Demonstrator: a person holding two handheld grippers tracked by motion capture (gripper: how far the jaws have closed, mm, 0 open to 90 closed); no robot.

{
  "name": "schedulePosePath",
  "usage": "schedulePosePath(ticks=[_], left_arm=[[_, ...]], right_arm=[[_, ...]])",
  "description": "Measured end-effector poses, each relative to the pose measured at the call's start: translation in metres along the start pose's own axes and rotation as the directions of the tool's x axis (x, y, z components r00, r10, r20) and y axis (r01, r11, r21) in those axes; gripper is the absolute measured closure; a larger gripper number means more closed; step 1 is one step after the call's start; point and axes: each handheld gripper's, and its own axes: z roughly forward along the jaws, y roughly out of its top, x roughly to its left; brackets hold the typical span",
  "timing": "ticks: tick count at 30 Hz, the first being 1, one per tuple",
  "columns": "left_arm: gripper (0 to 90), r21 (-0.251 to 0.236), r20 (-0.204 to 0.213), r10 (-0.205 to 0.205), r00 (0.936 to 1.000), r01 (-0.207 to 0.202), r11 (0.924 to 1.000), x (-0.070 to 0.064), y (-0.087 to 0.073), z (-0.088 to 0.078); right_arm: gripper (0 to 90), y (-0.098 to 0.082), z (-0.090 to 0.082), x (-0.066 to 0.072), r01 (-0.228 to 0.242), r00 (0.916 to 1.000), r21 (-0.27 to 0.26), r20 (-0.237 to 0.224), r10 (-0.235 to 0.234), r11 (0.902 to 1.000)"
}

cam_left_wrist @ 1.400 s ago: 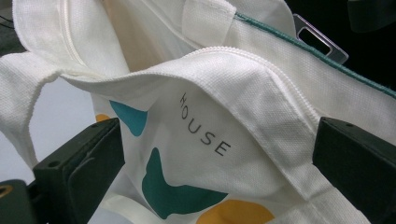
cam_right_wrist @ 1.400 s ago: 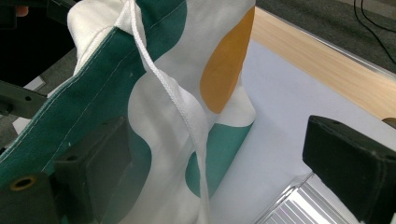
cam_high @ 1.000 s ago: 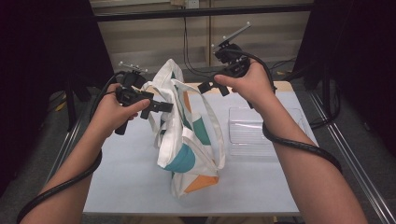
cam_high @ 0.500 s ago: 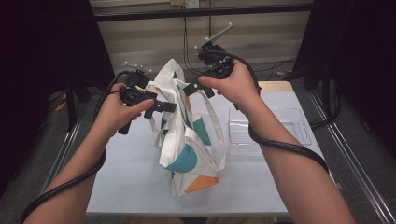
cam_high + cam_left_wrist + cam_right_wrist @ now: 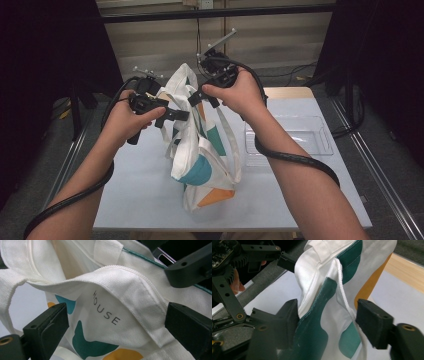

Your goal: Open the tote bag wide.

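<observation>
**Both grippers at the tote bag's mouth**

The right gripper [image 5: 325,322] has been closing its fingers [image 5: 374,326], the bag's rim between them, one pad touching. The left gripper [image 5: 115,332] straddles the "HOUSE" panel, fingers apart. From above, the tote bag [image 5: 202,165] stands on the tabletop [image 5: 140,200] beside a clear tray [image 5: 320,135].

Tote bag [image 5: 202,150] on table [image 5: 145,195]; tray [image 5: 310,137] right of bag.

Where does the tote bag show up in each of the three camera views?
High view: the tote bag stands mid-table, between the two hands.
Left gripper view: its white rim fold printed HOUSE lies between the black jaws.
Right gripper view: its top edge with a dark green patch rises between the jaws, nearly touching both pads.
Shared landmark: the bag's teal and orange patches on white cloth.
</observation>
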Motion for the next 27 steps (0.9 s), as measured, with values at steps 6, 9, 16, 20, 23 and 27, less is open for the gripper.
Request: schedulePosePath(ticks=[6, 9, 16, 20, 23, 27], left_arm=[[5.2, -0.002, -0.009, 0.003, 1.0, -0.003, 1.0, -0.002, 0.002, -0.002], [7.7, -0.003, -0.003, -0.002, 1.0, 0.002, 1.0, -0.004, 0.003, -0.002], [15.6, -0.014, 0.012, -0.001, 0.9999, 0.001, 0.9999, -0.011, 0.007, -0.002], [25.0, -0.002, 0.025, -0.007, 0.9997, 0.007, 1.0, -0.013, 0.008, 0.0], [28.1, 0.004, 0.028, -0.012, 0.9995, 0.012, 0.9999, -0.014, 0.008, 0.002], [31.1, -0.005, 0.052, -0.021, 0.9984, 0.021, 0.9998, -0.013, 0.007, 0.004]], right_arm=[[63.4, -0.001, 0.0, 0.0, -0.008, 0.9991, -0.001, -0.041, 0.008, 1.0], [76.4, -0.001, 0.0, 0.0, -0.017, 0.9972, 0.0, -0.073, 0.017, 0.9998], [82.8, -0.002, 0.002, -0.001, -0.02, 0.9967, 0.002, -0.079, 0.02, 0.9998], [85.7, -0.003, 0.001, -0.002, -0.022, 0.9968, 0.002, -0.077, 0.023, 0.9997], [86.5, -0.003, 0.002, -0.003, -0.024, 0.9965, 0.001, -0.08, 0.024, 0.9997], [86.7, -0.004, 0.001, -0.004, -0.025, 0.9967, 0.0, -0.078, 0.025, 0.9997]])
